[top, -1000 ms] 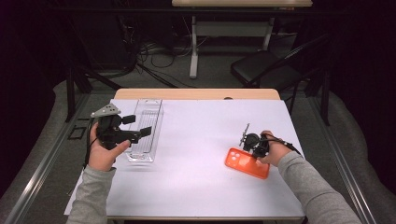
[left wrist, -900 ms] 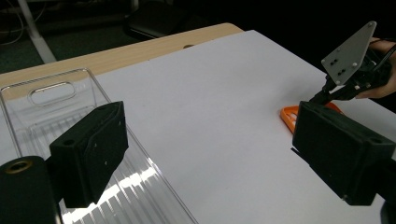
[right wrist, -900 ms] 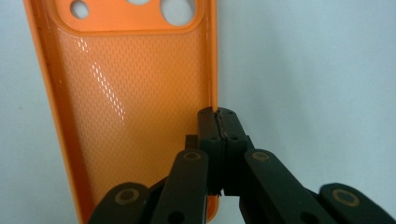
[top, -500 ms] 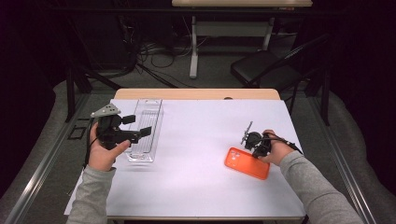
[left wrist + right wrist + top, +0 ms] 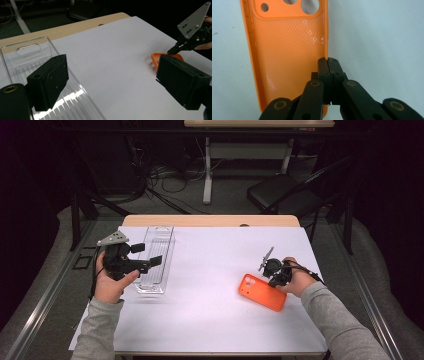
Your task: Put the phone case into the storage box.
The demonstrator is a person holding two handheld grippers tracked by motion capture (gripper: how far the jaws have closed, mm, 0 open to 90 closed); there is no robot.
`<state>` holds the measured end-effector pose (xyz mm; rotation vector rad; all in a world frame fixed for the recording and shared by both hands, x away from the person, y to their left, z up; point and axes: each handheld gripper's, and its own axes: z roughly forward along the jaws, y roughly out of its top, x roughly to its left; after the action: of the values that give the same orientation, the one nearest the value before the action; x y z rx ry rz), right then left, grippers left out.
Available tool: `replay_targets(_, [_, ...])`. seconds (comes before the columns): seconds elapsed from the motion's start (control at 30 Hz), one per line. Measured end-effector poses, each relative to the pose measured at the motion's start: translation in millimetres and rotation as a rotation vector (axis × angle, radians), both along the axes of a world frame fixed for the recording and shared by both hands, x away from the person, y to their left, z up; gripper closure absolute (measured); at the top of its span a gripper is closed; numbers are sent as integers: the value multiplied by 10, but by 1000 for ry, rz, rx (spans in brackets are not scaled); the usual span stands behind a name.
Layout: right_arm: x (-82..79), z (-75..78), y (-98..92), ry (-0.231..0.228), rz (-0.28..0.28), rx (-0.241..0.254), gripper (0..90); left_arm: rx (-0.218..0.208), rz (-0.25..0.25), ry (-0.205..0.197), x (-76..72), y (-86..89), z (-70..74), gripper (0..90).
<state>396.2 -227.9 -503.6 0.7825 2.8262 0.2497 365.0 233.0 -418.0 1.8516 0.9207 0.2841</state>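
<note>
2 grippers: right gripper [image 5: 329, 65] pinches the orange phone case [image 5: 287, 50] edge; left gripper [image 5: 110, 82] gapes wide over the clear tray [image 5: 22, 57], left side

We list an orange rubbery phone case [image 5: 287, 55] with a fine dotted inner texture; a clear ribbed plastic tray [image 5: 156, 257]; a white table sheet [image 5: 215, 270] edged in pale wood; black gripper jaws.

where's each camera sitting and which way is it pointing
High view: above the person's side, looking forward and down at the table; forearms, left gripper, right gripper.
Left gripper view: between open jaws, across the clear tray.
Right gripper view: down shut jaws pinching the phone case's rim.
All three share the orange case.
</note>
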Motion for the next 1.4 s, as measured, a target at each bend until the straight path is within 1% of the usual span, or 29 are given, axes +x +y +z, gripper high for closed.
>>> replay_targets(0.03, [4, 10, -4, -8, 9, 7, 900, -1, 1, 1, 0, 0, -1, 108])
replay_targets(0.2, [-7, 72, 7, -17, -11, 35, 900, 0, 0, 0, -1, -2, -1, 110])
replay_targets(0.23, [-8, 73, 8, -30, -10, 54, 900, 1, -1, 1, -1, -2, -1, 110])
replay_targets(0.33, [-18, 113, 19, -36, -27, 67, 900, 0, -1, 1, 1, -2, -4, 111])
replay_targets(0.37, [-16, 125, 18, -40, -23, 72, 900, 1, -1, 1, 1, -2, -4, 112])
replay_targets(0.4, [-20, 112, 24, -59, -32, 108, 900, 0, 0, 1, 2, -2, -5, 112])
replay_targets(0.43, [-21, 110, 24, -74, -32, 125, 900, -2, 1, 2, 1, -4, -6, 112])
replay_targets(0.47, [-22, 148, 28, -54, -38, 102, 900, -1, 0, 3, 1, -4, -6, 112])
replay_targets(0.53, [-26, 174, 33, -58, -51, 107, 900, -1, 0, 2, 1, -5, -7, 112])
replay_targets(0.6, [-29, 189, 33, -68, -60, 127, 900, -1, 0, 4, 2, -7, -9, 113])
replay_targets(0.63, [-29, 206, 33, -66, -63, 127, 900, 0, 1, 4, 1, -8, -10, 114])
replay_targets(0.67, [-29, 205, 30, -77, -64, 144, 900, 1, 0, 4, 2, -9, -12, 114])
replay_targets(0.73, [-39, 222, 29, -82, -81, 160, 900, 1, 1, 4, 3, -13, -14, 115])
replay_targets(0.83, [-59, 243, 32, -89, -102, 167, 900, -1, 1, 4, 2, -16, -16, 117])
replay_targets(0.97, [-88, 279, 45, -113, -109, 180, 900, -1, 1, 4, 2, -19, -18, 121])
replay_targets(1.0, [-101, 290, 52, -114, -118, 189, 900, -1, 2, 4, 2, -20, -18, 122])
replay_targets(1.03, [-113, 292, 59, -120, -127, 208, 900, 0, 1, 4, 2, -20, -18, 122])
replay_targets(1.1, [-141, 299, 75, -125, -138, 209, 900, 0, 1, 3, 1, -20, -18, 123])
replay_targets(1.17, [-171, 296, 91, -141, -152, 220, 900, -1, 2, 3, 0, -20, -19, 124])
replay_targets(1.2, [-190, 301, 101, -143, -158, 214, 900, 0, 2, 2, 0, -20, -19, 125])
replay_targets(1.23, [-205, 296, 112, -153, -158, 221, 900, -1, 2, 3, -1, -21, -20, 126])
replay_targets(1.33, [-258, 325, 155, -184, -173, 219, 900, -1, 0, 1, 0, -25, -23, 130])
replay_targets(1.4, [-289, 354, 179, -192, -181, 237, 900, -1, 0, 1, 0, -29, -25, 131])
